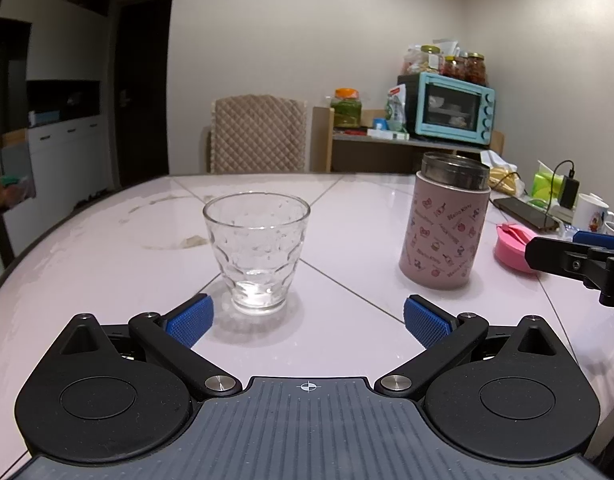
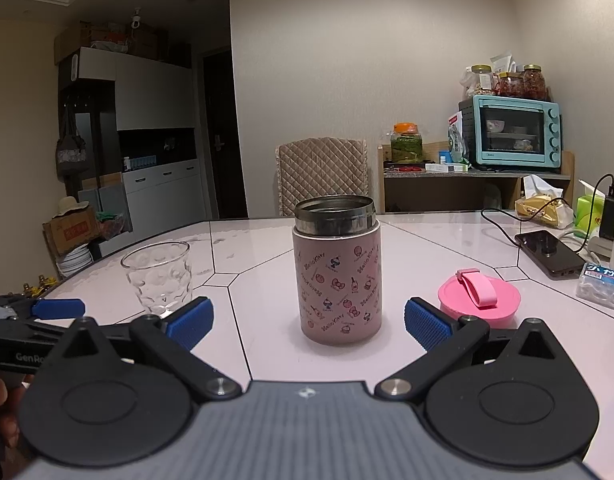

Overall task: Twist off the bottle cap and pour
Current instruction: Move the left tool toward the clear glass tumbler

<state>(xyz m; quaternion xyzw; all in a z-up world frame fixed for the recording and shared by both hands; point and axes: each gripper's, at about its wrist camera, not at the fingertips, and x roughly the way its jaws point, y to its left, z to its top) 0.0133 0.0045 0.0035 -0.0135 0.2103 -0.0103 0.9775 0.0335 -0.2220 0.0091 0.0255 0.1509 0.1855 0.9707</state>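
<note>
A pink printed bottle [image 2: 338,280] with a steel rim stands upright and uncapped on the table; it also shows in the left wrist view [image 1: 445,224]. Its pink cap [image 2: 479,297] lies on the table to its right, also seen in the left wrist view [image 1: 513,246]. A clear glass [image 1: 256,254] stands to the bottle's left, also in the right wrist view [image 2: 158,277]. My left gripper [image 1: 307,322] is open and empty, just short of the glass. My right gripper [image 2: 307,322] is open and empty, facing the bottle, short of it.
A phone [image 2: 549,252] on a charging cable, a white mug [image 1: 591,212], tissue packs and snack bags crowd the table's right side. A quilted chair [image 2: 322,174] stands behind the table. A shelf with a teal oven [image 2: 515,136] is at the back right.
</note>
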